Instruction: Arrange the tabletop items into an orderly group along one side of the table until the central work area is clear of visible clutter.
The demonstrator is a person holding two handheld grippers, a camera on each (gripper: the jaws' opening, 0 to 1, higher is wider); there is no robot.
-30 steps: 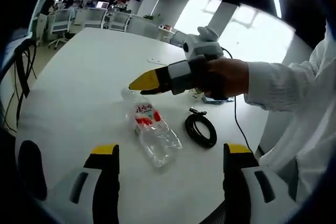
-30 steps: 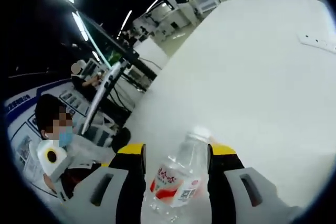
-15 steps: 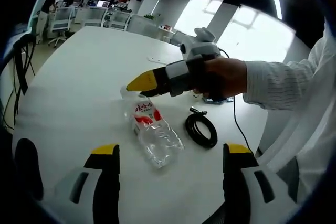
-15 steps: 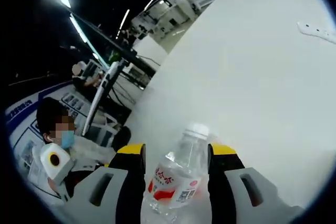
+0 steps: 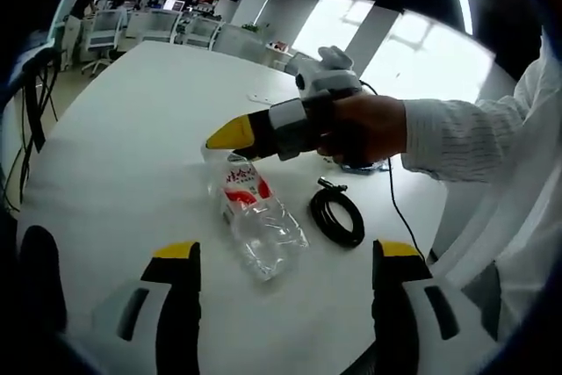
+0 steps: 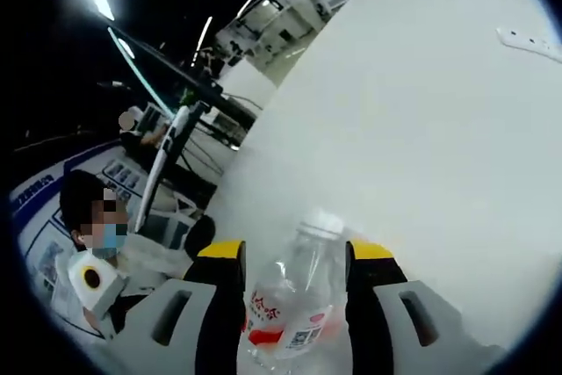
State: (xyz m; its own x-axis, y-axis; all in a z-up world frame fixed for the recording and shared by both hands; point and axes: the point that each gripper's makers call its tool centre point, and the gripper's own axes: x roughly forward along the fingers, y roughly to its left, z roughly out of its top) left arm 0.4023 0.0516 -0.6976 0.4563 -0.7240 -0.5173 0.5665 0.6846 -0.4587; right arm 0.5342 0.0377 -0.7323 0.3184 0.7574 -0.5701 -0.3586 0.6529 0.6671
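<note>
A clear plastic water bottle [image 5: 255,217] with a red label lies on the white table [image 5: 123,138], cap end pointing away from me. In the left gripper view, a hand [image 5: 373,127] brings my right gripper [image 5: 230,135] in from the right, its yellow tips over the bottle's neck. In the right gripper view the bottle [image 6: 294,305] fills the gap of the right gripper [image 6: 294,250], with both jaws against its sides. My left gripper [image 5: 285,252] stands wide open on the near side of the bottle, holding nothing.
A coiled black cable [image 5: 336,217] lies just right of the bottle. A white power strip [image 5: 262,101] rests farther back on the table. A thin wire runs to the right table edge. Office chairs [image 5: 158,28] stand beyond the far end. A person [image 6: 88,217] sits off the table's left side.
The right gripper has shifted slightly left and farther along the table at the bottle's neck, and the neck end has swung with it. The left gripper has not moved.
</note>
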